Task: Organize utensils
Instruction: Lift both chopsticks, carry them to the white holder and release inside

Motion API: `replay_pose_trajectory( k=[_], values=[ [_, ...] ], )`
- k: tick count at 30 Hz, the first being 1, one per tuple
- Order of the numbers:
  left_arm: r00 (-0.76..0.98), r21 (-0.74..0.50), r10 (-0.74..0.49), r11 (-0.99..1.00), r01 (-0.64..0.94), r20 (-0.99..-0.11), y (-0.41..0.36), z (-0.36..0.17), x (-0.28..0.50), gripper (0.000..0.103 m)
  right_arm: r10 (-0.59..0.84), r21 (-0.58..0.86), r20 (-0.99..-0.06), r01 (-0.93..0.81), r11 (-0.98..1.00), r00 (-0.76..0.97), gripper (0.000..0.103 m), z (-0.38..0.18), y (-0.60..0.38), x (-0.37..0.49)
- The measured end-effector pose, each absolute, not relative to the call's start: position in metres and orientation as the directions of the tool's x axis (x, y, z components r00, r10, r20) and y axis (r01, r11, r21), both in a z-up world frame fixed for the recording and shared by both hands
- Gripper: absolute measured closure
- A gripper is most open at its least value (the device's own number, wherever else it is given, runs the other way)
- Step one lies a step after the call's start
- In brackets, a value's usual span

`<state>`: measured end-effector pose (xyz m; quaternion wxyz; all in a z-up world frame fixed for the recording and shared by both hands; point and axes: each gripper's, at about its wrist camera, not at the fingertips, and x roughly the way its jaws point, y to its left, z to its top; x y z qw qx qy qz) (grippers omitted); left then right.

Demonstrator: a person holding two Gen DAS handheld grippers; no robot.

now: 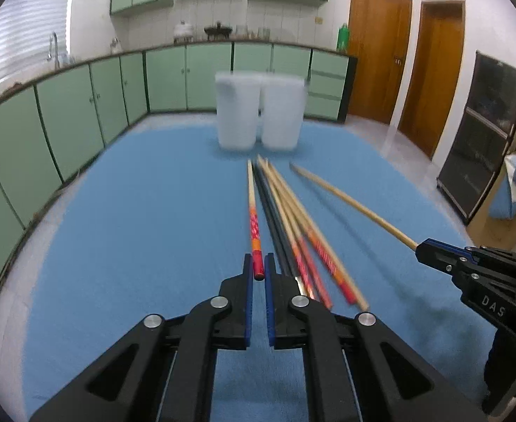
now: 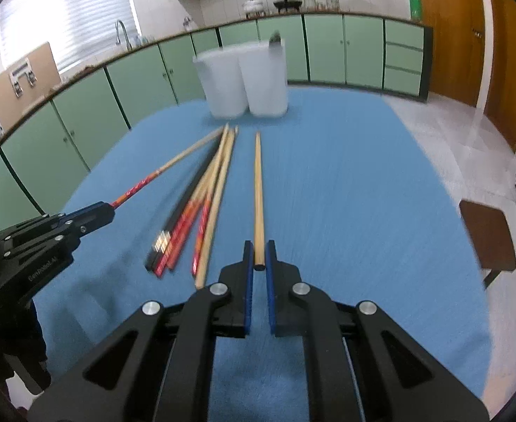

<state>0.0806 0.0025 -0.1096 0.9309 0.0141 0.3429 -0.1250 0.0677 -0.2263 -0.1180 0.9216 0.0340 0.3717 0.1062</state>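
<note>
left tool [image 1: 259, 263]: closed on the near end of the red-patterned chopstick [image 1: 252, 218]; jaws pinch the red end, pale tip points far toward the containers.
right tool [image 2: 259, 253]: closed on the near end of the plain wooden chopstick [image 2: 258, 190]; stick runs straight away from the jaws toward the containers.
cross-check: in the left wrist view the right tool sits at the right edge with its plain stick angled in toward the pile; in the right wrist view the left tool sits at the left edge with the red-patterned stick.
chopstick pile [image 1: 293, 232]: loose bundle lying on the table between the two held sticks, mix of black, red-patterned and plain wood, tips fanned toward the far side. Exact count not clear, motion blur.
containers [image 1: 258, 112]: two translucent white tubs, upright, side by side and touching or nearly so, at the far end of the table just beyond the stick tips.
right container: something dark shows at its rim in the right wrist view; too blurred to identify.
table [image 1: 135, 228]: blue cloth cover.
background: green kitchen cabinets, wooden doors at far right.
</note>
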Motion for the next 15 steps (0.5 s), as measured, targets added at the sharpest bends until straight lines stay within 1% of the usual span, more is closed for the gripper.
replay_pose_trajectory(
  k=[5, 10, 15],
  values=[
    [0.801, -0.054, -0.243, 0.965, 0.256, -0.547, 0.009, -0.062, 0.083, 0.097, 0.24, 0.135, -0.608, -0.2, 0.971, 0.757, 0.097, -0.075, -0.233, 0.073],
    [0.837, -0.071, -0.282, 0.957, 0.282, -0.468, 0.012, -0.024, 0.097, 0.097, 0.264, 0.143, -0.558, -0.223, 0.964, 0.787, 0.097, -0.04, -0.239, 0.087],
    [0.844, -0.073, -0.32, 0.944, 0.321, -0.431, 0.01, 0.0, 0.122, 0.097, 0.3, 0.141, -0.527, -0.267, 0.953, 0.795, 0.097, -0.008, -0.242, 0.113]
  ],
)
